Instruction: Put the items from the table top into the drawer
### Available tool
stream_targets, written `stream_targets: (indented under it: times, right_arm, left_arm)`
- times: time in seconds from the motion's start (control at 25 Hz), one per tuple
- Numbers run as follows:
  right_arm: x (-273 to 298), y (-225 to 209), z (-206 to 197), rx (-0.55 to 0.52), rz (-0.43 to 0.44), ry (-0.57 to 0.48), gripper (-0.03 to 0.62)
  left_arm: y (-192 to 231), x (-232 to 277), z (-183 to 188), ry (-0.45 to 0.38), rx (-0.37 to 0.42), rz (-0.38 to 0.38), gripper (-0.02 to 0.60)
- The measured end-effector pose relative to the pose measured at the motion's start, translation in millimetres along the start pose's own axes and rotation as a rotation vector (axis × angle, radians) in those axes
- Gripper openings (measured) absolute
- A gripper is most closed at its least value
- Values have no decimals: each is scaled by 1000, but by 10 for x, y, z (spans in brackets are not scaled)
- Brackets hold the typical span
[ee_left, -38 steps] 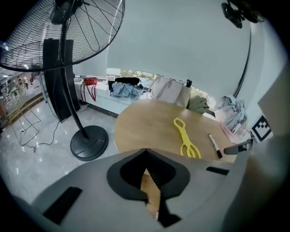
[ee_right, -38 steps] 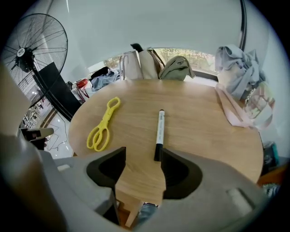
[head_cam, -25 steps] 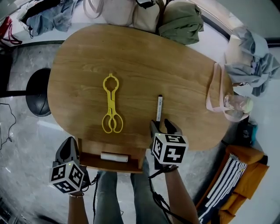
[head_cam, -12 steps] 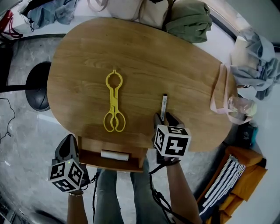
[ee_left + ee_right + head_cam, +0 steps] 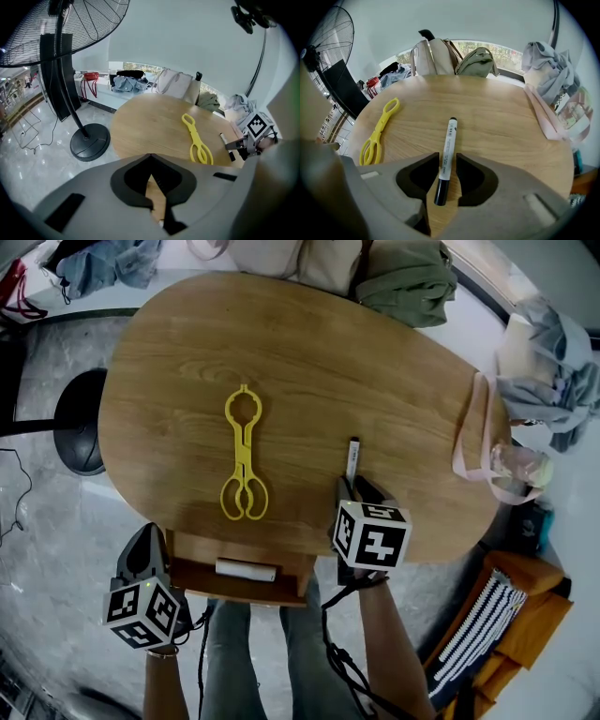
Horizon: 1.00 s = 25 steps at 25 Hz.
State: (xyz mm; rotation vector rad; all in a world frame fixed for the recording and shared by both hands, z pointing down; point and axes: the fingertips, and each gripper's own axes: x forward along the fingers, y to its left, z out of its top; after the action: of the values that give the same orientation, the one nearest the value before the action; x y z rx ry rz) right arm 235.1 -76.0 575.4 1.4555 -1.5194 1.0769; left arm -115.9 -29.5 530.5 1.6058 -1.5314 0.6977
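Right gripper (image 5: 354, 489) just closed to a narrow gap astride marker (image 5: 446, 145) on table (image 5: 169, 381), not visibly pinching. Gripped near dark end, liable to swing or slip before reaching drawer (image 5: 199, 577).

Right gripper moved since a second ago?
Yes: the right gripper crept forward over the marker's near end, tongs just closing around it.

Fan (image 5: 47, 37) stands on the floor (image 5: 56, 521) at left. Beige bags (image 5: 433, 56), green bag (image 5: 403, 282) and blue clothes (image 5: 103, 263) sit at the far side. Pink tote (image 5: 473, 442), grey clothes (image 5: 548, 362) and an orange thing (image 5: 525, 606) are at right.
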Motion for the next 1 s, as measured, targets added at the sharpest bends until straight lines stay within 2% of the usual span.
stream_targets:
  times: [0.28,1.0]
  right_arm:
    - [19,-8,-19,-11,-6,3,87]
    - [-50,-19,9,-76,-23,-12,72]
  left_arm:
    - [1,-7,-45,2,0,3,-5]
    - [77,-86,-228,5,-28,3,-5]
